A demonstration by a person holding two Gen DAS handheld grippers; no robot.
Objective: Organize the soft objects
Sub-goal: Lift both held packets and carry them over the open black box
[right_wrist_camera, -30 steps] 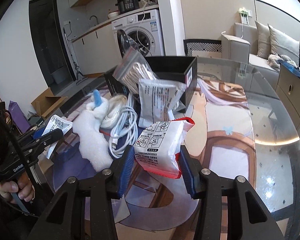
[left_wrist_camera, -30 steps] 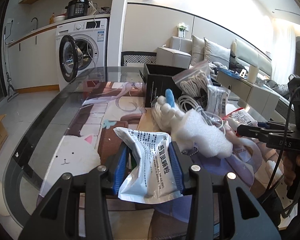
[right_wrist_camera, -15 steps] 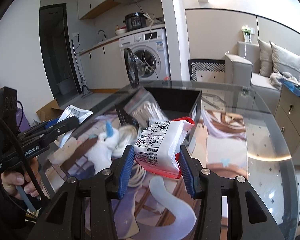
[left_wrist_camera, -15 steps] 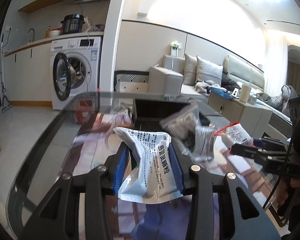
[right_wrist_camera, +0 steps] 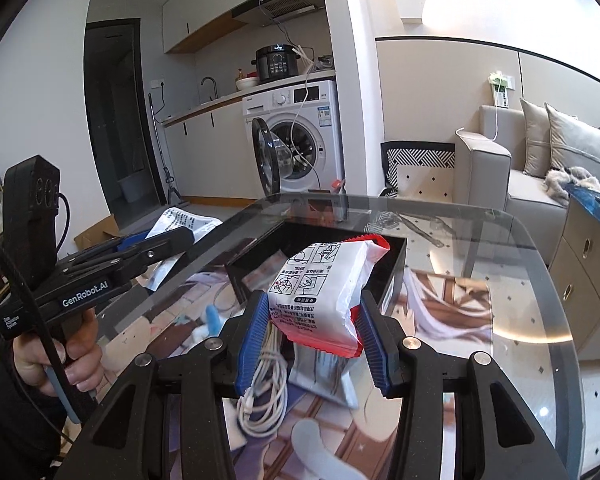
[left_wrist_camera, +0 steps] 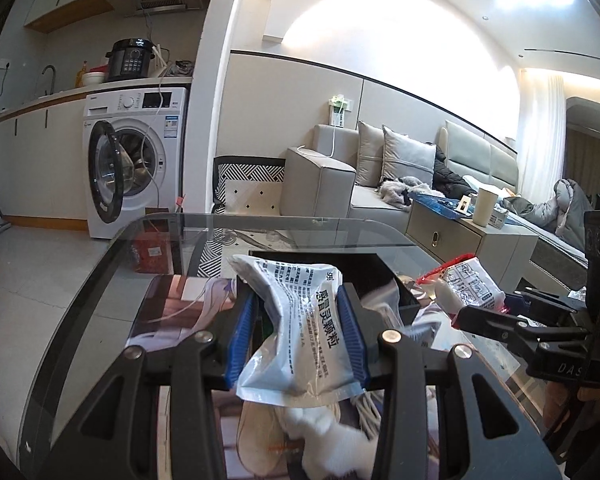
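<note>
Between the left tongs (left_wrist_camera: 296, 336): silver pouch (left_wrist_camera: 300, 328), pinched.

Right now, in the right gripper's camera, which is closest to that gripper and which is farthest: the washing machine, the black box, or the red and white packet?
1. Red and white packet, squeezed between the right gripper fingers.
2. Black box, just beyond, on the glass table.
3. Washing machine, far back, in the kitchen.

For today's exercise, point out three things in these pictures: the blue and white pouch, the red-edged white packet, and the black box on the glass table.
blue and white pouch (left_wrist_camera: 300, 332), left wrist view, on its printed front.
red-edged white packet (right_wrist_camera: 320, 292), right wrist view, on its white printed face.
black box (right_wrist_camera: 394, 270), right wrist view, on its right outer wall.
</note>
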